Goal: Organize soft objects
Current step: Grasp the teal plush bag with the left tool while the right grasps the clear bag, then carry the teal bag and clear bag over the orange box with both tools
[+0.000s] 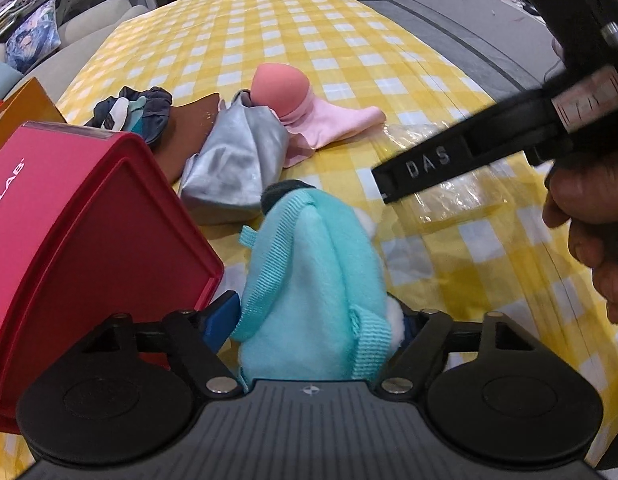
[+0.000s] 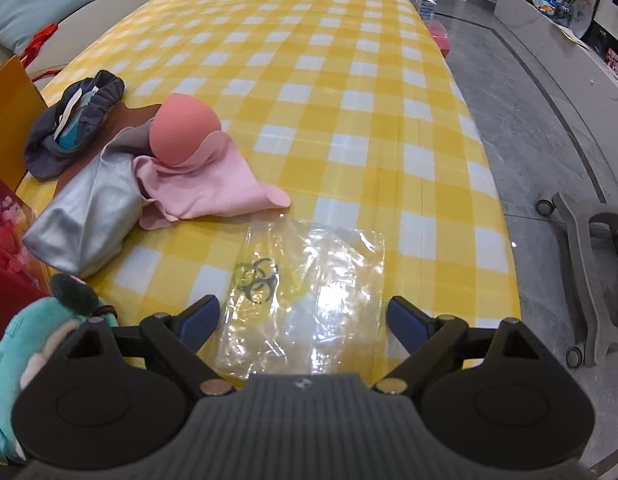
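A: Listing, largest first: yellow checked tablecloth (image 2: 329,80); red box (image 1: 89,240) at nine o'clock; silver pouch (image 2: 85,220); teal plush toy (image 1: 309,280), clamped between the blue pads of the left gripper (image 1: 313,320).

B: And the right gripper (image 2: 305,320)?

A: Jaws spread wide, grasping nothing, poised over the clear plastic bag (image 2: 309,280) at six o'clock. Pink cloth (image 2: 213,184) and pink ball (image 2: 185,136) at eleven.

B: Advice?

A: Probably pinch one bag edge, lift its mouth open, then feed the plush in head first.
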`<state>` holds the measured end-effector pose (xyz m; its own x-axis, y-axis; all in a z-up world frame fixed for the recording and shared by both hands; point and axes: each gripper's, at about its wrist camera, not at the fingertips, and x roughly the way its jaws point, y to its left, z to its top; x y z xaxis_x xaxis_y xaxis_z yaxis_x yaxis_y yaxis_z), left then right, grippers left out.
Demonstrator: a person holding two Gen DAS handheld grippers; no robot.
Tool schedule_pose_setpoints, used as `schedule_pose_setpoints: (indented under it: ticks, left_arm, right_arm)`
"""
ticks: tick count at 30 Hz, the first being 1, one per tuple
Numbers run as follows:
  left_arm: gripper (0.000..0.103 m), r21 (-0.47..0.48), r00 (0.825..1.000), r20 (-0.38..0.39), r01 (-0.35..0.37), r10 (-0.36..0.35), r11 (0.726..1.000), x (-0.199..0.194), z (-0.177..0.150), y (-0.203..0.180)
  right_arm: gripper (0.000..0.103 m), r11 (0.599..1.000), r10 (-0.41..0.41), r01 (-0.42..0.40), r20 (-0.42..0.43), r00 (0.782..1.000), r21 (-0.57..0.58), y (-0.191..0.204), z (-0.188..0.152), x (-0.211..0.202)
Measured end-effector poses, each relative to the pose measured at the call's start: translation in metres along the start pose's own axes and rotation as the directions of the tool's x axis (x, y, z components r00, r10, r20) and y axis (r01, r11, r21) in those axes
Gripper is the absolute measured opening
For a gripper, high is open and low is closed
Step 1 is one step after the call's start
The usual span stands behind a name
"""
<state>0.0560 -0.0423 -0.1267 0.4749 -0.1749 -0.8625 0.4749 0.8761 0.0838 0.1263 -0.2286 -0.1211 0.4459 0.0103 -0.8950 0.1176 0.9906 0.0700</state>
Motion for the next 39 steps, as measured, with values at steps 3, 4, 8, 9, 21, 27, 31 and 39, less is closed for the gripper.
schedule_pose_setpoints:
  ticks: [3,4,8,9,21,27,31,39]
  left_arm:
    - [0.072,-0.008,1.000,0.001,-0.010,0.010,1.000,0.000,0.002,0.001]
    - [0.069,-0.007,1.000,0.003,-0.017,0.017,1.000,-0.001,0.002,0.001]
    - [0.060,-0.016,1.000,0.010,-0.020,0.020,1.000,-0.004,0.002,0.003]
    - [0.059,-0.019,1.000,0.009,-0.018,0.018,1.000,-0.004,0.003,0.004]
    - [0.053,-0.045,1.000,0.004,0.011,-0.010,0.999,-0.014,0.003,0.002]
    - [0.047,-0.028,1.000,0.016,0.024,-0.024,0.999,-0.022,0.005,-0.002]
    - [0.037,-0.028,0.999,0.018,0.034,-0.034,0.999,-0.027,0.008,-0.003]
    - [0.032,-0.012,0.998,0.057,0.033,-0.032,0.999,-0.042,0.009,-0.003]
  right_arm:
    - [0.089,1.000,-0.002,0.002,-0.001,1.000,-0.026,0.001,-0.001,0.000]
    - [0.085,0.999,-0.007,0.007,-0.004,1.000,-0.046,0.003,-0.002,0.001]
    - [0.059,0.997,0.000,-0.001,-0.001,1.000,-0.077,0.003,-0.002,-0.003]
    - [0.051,0.996,0.004,-0.004,0.002,1.000,-0.085,0.003,-0.002,-0.005]
    - [0.000,0.991,0.031,-0.028,0.017,0.999,-0.127,-0.011,-0.009,-0.016]
    - [0.000,0.992,0.055,-0.052,0.027,0.998,-0.112,-0.016,-0.012,-0.026]
    - [0.000,0.992,0.067,-0.063,0.038,0.997,-0.108,-0.017,-0.012,-0.035]
    - [0.000,0.992,0.088,-0.082,0.066,0.994,-0.094,-0.019,-0.013,-0.054]
